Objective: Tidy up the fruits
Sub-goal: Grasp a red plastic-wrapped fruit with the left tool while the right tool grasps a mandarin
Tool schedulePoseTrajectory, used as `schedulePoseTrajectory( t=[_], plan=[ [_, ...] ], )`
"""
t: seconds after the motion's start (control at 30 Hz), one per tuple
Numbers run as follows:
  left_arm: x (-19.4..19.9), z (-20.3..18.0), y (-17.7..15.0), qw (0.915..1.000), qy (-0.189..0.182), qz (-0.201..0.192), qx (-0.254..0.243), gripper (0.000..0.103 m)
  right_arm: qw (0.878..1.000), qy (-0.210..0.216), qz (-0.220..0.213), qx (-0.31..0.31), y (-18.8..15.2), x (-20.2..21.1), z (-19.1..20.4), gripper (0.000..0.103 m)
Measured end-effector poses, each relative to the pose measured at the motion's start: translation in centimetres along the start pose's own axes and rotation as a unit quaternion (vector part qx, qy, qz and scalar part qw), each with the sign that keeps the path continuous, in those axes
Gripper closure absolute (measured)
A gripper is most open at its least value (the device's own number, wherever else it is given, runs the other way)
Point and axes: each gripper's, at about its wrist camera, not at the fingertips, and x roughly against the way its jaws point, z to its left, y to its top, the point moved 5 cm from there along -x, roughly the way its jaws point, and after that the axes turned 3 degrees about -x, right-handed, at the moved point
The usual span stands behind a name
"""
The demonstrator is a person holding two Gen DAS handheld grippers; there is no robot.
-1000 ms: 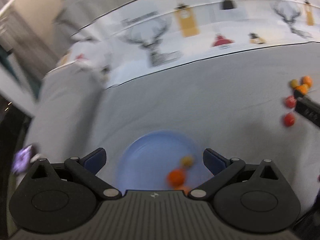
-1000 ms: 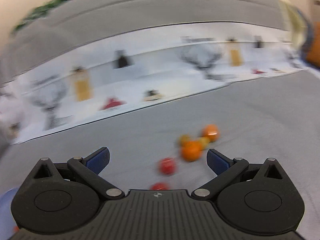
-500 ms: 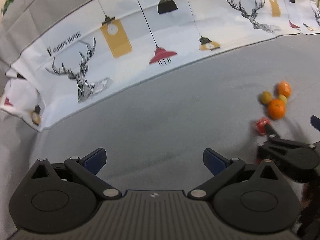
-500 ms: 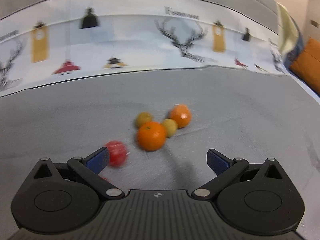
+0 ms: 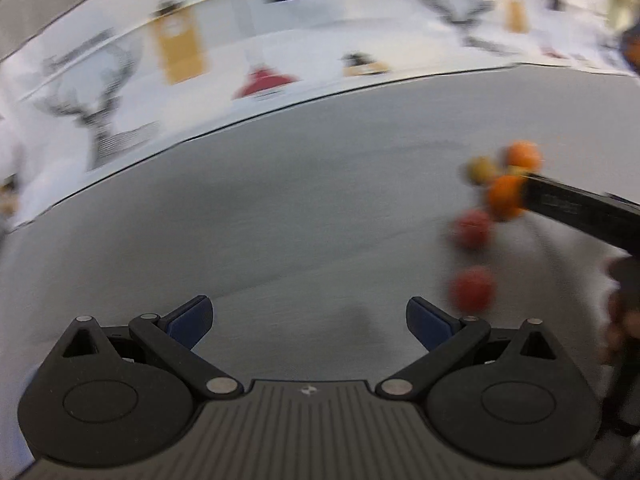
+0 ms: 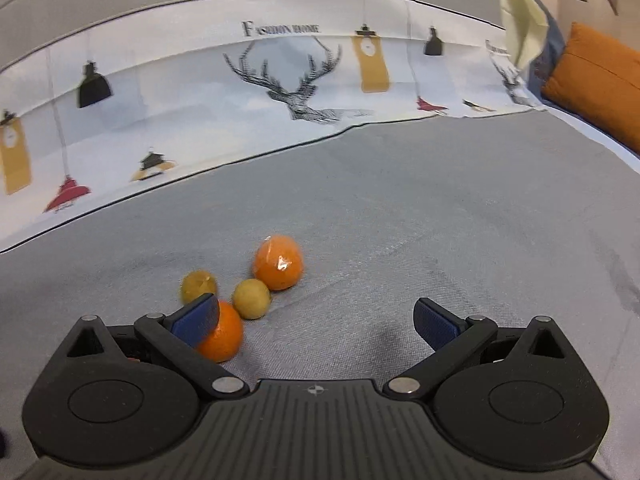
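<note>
A: Where's the fruit rel. to my tools?

B: Right tool [image 6: 316, 314] is basically on the cluster. Near orange [image 6: 222, 336] sits low-left in the right wrist view, partly behind the left fingertip [image 6: 196, 318], so it's off-centre, not betw. the jaws. Yellow fruit [image 6: 252, 298] just beyond it, second yellow one [image 6: 198, 286] further left, far orange [image 6: 279, 262] behind those. All on the grey surface [image 6: 440, 220], bunched close; can't tell which actually touch.

A: Tool state?

B: Right one spread wide, nothing in it. Left tool [image 5: 310, 320] also spread wide, empty, over bare grey.

A: And the left's angle on things?

B: Fruit's well off to its right. Two red fruits, upper [image 5: 470, 228] and lower [image 5: 472, 288], lie nearer the left tool than the oranges do, but the view's blurry.

A: So right goes first?

B: I'd say yes, it's far closer to the oranges. I'd need to shift it left to centre the near orange betw. the jaws. Round fruit, no long axis to worry abt.
</note>
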Motion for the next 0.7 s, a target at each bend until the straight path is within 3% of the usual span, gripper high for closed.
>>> schedulePoseTrajectory(
  t=[0.07, 0.13, 0.2, 0.27, 0.47, 0.57, 0.63, 0.67, 0.7],
  plan=[
    [0.0, -1.7, 0.2, 0.9987, -0.036, -0.03, -0.018, 0.0, 1.0, -0.01, 0.001, -0.011, 0.0, -0.1, -0.7, 0.001],
    [-0.9, -3.0, 0.3, 0.9979, -0.041, -0.043, -0.025, 0.0, 1.0, -0.013, 0.016, -0.013, -0.2, -0.6, -1.3, 0.001],
    [-2.6, -4.2, 0.3, 0.9982, -0.051, -0.013, -0.029, 0.0, 0.999, -0.002, 0.035, -0.014, -0.4, -0.8, -1.5, 0.001],
    [-3.0, -5.0, 0.2, 0.9952, -0.091, 0.001, -0.035, 0.0, 0.999, 0.029, 0.044, -0.013, -0.6, -0.8, -0.8, 0.001],
    [-5.3, -6.4, 0.5, 0.9911, -0.11, -0.001, -0.074, 0.002, 0.995, 0.085, 0.047, 0.026, -0.8, -1.3, 2.5, 0.001],
    [-5.2, -5.8, 1.2, 0.9882, -0.121, -0.017, -0.092, 0.017, 0.995, 0.082, 0.055, 0.028, -0.2, -2.0, 3.8, 0.001],
    [-4.7, -5.4, 0.8, 0.9886, -0.119, -0.023, -0.089, 0.037, 0.993, 0.088, 0.073, 0.037, -0.3, -2.6, 4.3, 0.002],
    [-4.6, -5.3, 0.9, 0.9884, -0.118, -0.021, -0.093, 0.042, 0.993, 0.077, 0.072, 0.044, -0.4, -2.6, 4.4, 0.002],
    [-4.5, -5.4, 1.0, 0.9879, -0.12, -0.016, -0.097, 0.057, 0.994, 0.065, 0.072, 0.051, -0.6, -2.6, 4.4, 0.004]
  ],
)
